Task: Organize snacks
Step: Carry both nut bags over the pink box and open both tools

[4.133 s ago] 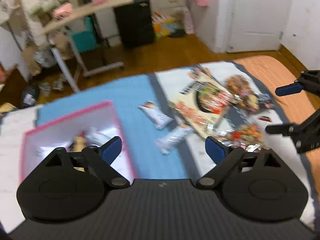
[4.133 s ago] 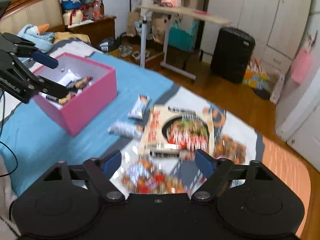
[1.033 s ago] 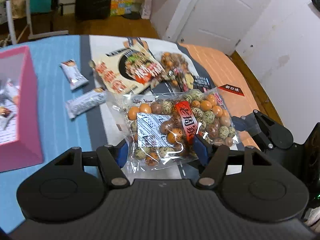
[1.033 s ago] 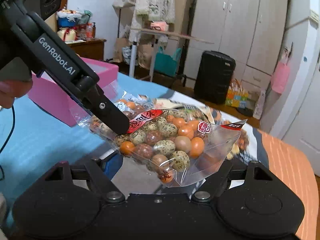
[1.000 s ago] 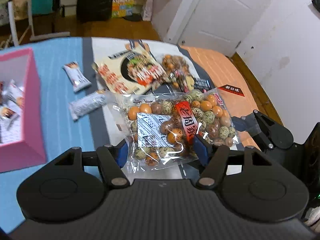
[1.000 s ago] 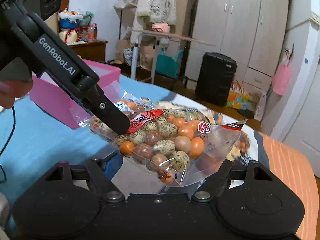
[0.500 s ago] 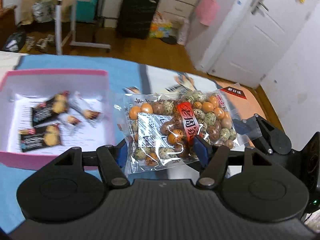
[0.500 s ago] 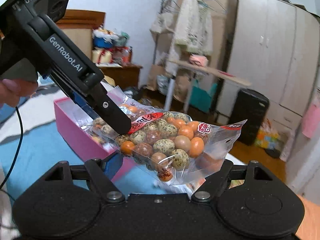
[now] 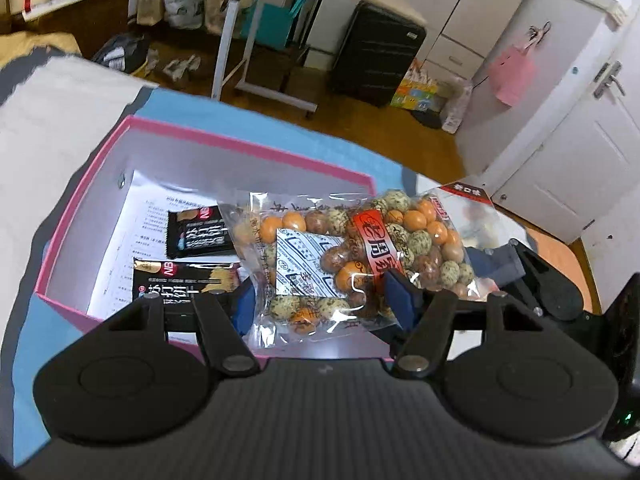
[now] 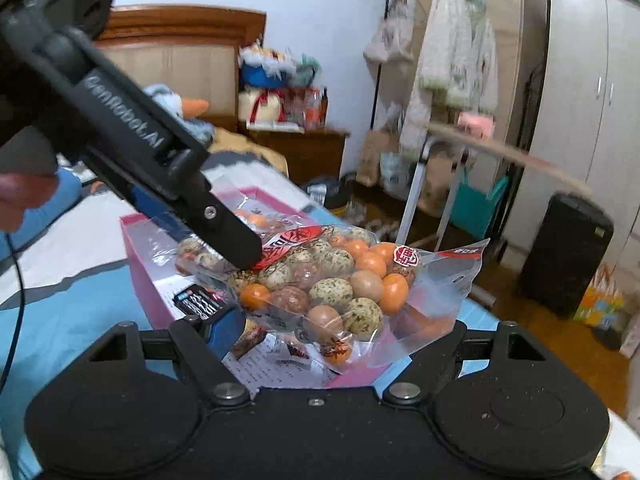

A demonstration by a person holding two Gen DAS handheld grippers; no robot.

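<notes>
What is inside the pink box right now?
In the pink box: a printed paper sheet lining the bottom and two black snack packets. The bag of coated nuts, held above, covers the box's right part, so anything there is unseen.

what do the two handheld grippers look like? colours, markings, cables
Both match: matte black bodies with ribbed top plates, two round hubs and silver pivot pins, angular black linkage fingers ending in blue pads. The left gripper shows white "GenRobot.AI" lettering along its side in the right wrist view, and a thin black cable trails near it. The right gripper shows a small green light in the left wrist view.
</notes>
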